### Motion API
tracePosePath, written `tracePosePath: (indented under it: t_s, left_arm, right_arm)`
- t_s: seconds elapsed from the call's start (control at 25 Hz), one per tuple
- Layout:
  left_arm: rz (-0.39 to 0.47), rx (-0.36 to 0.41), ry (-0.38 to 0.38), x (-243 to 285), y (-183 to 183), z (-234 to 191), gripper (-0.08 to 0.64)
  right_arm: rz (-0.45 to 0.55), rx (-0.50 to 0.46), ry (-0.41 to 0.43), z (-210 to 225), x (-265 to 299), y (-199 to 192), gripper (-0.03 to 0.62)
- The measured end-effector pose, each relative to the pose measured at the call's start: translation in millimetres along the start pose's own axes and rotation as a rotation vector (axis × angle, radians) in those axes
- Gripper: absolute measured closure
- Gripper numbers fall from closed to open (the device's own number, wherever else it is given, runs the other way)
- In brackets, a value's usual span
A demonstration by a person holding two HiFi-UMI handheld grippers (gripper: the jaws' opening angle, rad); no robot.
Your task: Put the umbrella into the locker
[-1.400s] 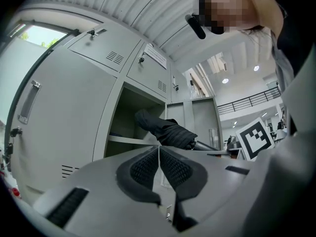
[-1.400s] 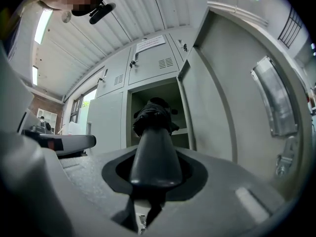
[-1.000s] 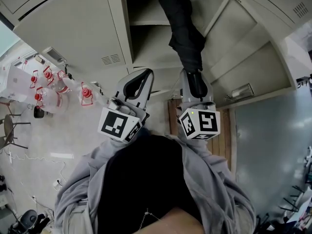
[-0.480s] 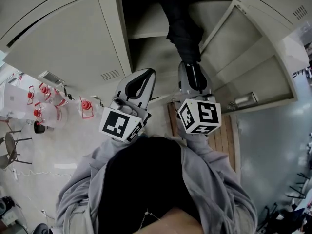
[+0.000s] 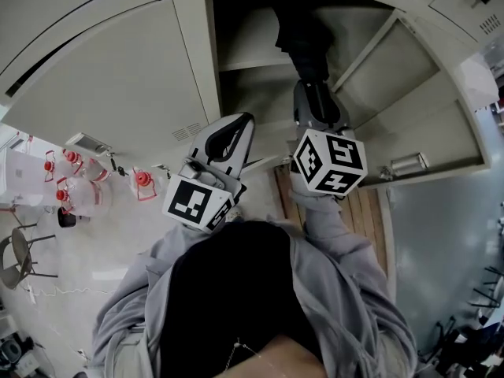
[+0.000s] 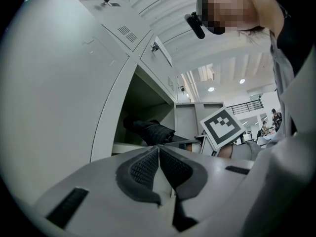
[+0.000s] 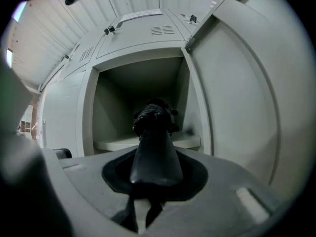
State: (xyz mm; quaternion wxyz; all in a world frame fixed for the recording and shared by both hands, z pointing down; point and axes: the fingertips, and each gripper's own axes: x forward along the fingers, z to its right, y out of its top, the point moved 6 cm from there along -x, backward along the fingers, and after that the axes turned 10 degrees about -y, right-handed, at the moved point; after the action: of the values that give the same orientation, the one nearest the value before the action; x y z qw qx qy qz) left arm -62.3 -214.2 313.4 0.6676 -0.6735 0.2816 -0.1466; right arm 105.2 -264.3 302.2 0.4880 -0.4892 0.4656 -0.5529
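Since a second ago my right gripper (image 5: 313, 101) has moved on toward the open grey metal locker (image 5: 253, 34). Its marker cube (image 5: 329, 161) now sits higher in the head view, and less of the black folded umbrella (image 5: 302, 39) shows outside the compartment. My left gripper (image 6: 159, 152) has hardly changed its place beside it, low and to the left.

The right gripper pinches the umbrella's smooth black handle (image 7: 155, 157) between its pads. The umbrella runs straight ahead from those jaws, and its bunched fabric end is already inside the compartment, above the pale shelf (image 7: 113, 143). I cannot tell whether the fabric touches the shelf. The locker's open door (image 5: 409, 93) stands off to the right of this gripper.

My left gripper has its ribbed pads pressed together with nothing between them. From it, the umbrella lies ahead and a little to the right, well clear of its jaws, crossing over the front edge of the shelf into the dark opening.
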Motion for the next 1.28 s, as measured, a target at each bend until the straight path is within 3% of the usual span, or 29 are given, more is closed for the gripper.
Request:
tracePosePath:
  t_s: [0.32,0.48,0.52,0.56,0.6,0.68,0.84,1.28]
  left_arm:
    - [0.004,-0.022,0.026,-6,-4,-12,0.546]
    - [0.008,-0.022,0.041,-4,-3,-14,0.546]
    - [0.010,-0.024,0.047,-4,-3,-15,0.546]
    - [0.012,-0.026,0.052,-3,-3,-15,0.546]
    - [0.014,-0.027,0.055,-2,-3,-16,0.546]
    - [0.014,-0.030,0.052,2,-4,-14,0.546]
    - [0.004,-0.034,0.040,9,-8,-8,0.546]
    - [0.008,-0.023,0.010,27,-7,6,0.546]
  right_arm:
    - [-0.072,-0.007,-0.008,-8,24,-2,0.480]
    - [0.004,-0.079,0.011,-15,28,17,0.456]
    - [0.006,-0.094,0.041,-19,28,20,0.424]
    - [-0.003,-0.094,0.074,-22,29,21,0.323]
    - [-0.009,-0.093,0.098,-25,30,19,0.262]
    - [0.012,-0.120,0.104,-27,27,16,0.213]
    - [0.071,-0.158,0.082,-25,17,18,0.201]
    - [0.182,-0.118,0.049,2,-26,34,0.224]
